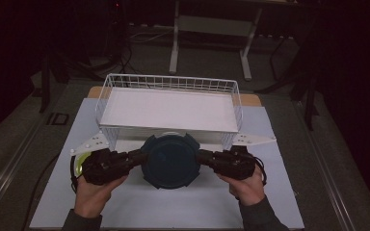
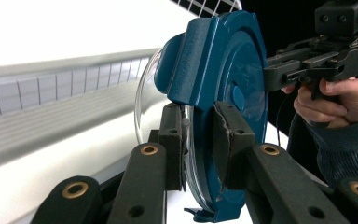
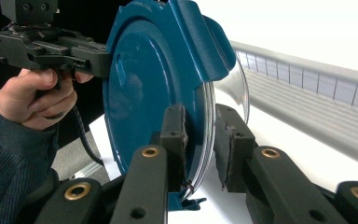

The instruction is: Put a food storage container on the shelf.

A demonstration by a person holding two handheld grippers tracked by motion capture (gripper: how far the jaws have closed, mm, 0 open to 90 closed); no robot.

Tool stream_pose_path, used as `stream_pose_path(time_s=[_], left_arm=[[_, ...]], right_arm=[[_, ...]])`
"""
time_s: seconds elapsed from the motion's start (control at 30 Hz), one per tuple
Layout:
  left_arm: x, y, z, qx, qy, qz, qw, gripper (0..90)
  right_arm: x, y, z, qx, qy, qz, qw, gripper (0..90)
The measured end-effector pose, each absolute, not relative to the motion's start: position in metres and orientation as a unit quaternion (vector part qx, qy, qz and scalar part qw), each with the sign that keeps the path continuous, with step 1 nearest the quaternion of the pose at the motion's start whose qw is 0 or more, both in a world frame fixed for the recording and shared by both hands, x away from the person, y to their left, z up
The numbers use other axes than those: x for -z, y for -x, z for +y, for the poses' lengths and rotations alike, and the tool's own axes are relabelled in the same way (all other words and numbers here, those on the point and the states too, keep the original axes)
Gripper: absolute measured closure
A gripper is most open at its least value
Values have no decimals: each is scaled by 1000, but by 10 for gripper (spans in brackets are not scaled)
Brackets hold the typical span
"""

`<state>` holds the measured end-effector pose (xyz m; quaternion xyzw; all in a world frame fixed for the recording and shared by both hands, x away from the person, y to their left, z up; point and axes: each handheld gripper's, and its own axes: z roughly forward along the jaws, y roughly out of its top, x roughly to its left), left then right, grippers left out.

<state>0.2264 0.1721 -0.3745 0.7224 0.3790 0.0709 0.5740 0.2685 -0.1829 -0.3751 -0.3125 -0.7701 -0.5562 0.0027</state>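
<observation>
Left gripper (image 1: 137, 156) clamped on 1 rim of the blue-lidded clear container (image 1: 169, 160), right gripper (image 1: 204, 157) clamped on the opposite rim, container just in front of white wire basket (image 1: 110, 86), contents cannot be told.

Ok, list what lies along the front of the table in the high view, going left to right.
Person's left hand → left gripper → blue-lidded round container → right gripper → person's right hand. Both grippers clamp the container's rim from opposite sides, in front of the white wire basket.
</observation>
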Motion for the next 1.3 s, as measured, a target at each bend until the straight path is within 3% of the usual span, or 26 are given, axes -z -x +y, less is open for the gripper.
stream_pose_path(time_s=[0.43, 1.3], left_arm=[[348, -231, 175, -84, -716, 375, 582, 752], [297, -294, 180, -106, -690, 375, 609, 749]], right_arm=[[353, -274, -181, 570, 310, -761, 2, 746], [299, -330, -176, 590, 318, -743, -3, 745]])
